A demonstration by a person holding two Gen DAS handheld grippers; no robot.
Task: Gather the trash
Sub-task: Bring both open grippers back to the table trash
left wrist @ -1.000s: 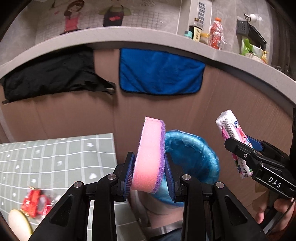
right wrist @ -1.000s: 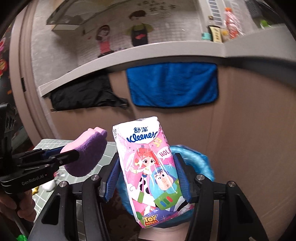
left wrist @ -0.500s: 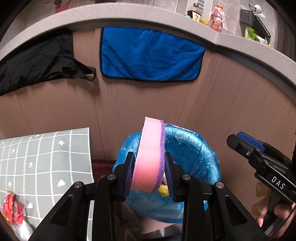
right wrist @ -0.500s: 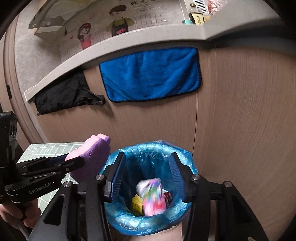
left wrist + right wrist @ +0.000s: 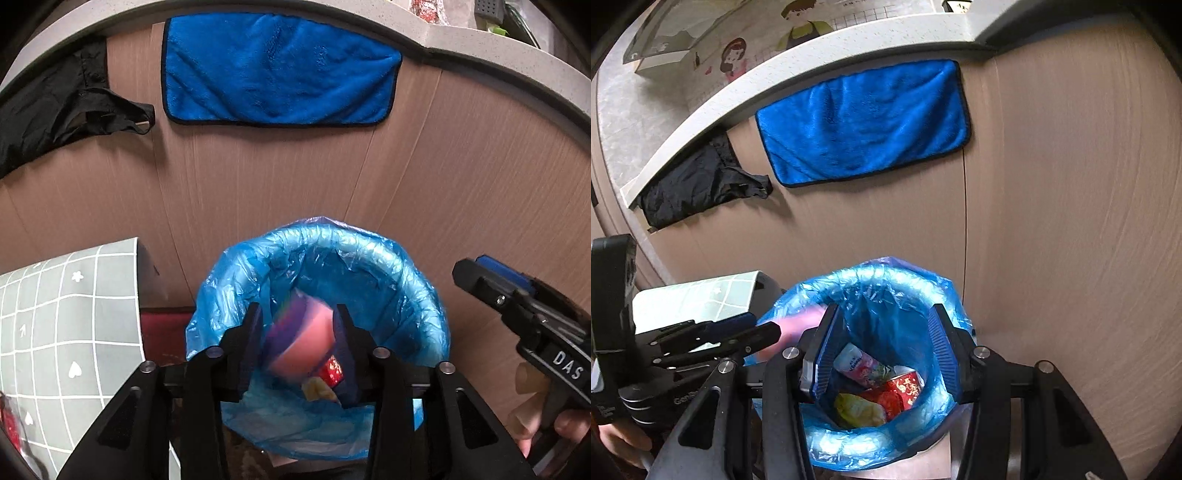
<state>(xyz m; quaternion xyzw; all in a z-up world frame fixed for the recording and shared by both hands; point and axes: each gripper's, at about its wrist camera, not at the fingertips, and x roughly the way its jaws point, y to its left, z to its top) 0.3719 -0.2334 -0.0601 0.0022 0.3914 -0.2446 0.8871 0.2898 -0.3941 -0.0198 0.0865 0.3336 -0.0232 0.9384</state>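
Two hand-held grippers over bin

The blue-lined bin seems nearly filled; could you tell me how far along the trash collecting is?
Done: the pink tissue pack lies in the blue-lined bin among wrappers. In hand: the left tool has just opened, and the blurred pink-and-purple sponge drops between its jaws. Left: red items on the grey tablecloth.

My bin liner: thin, glossy, crinkled blue plastic. Towel: plush cloth. Cabinet: matt wood-grain panel.
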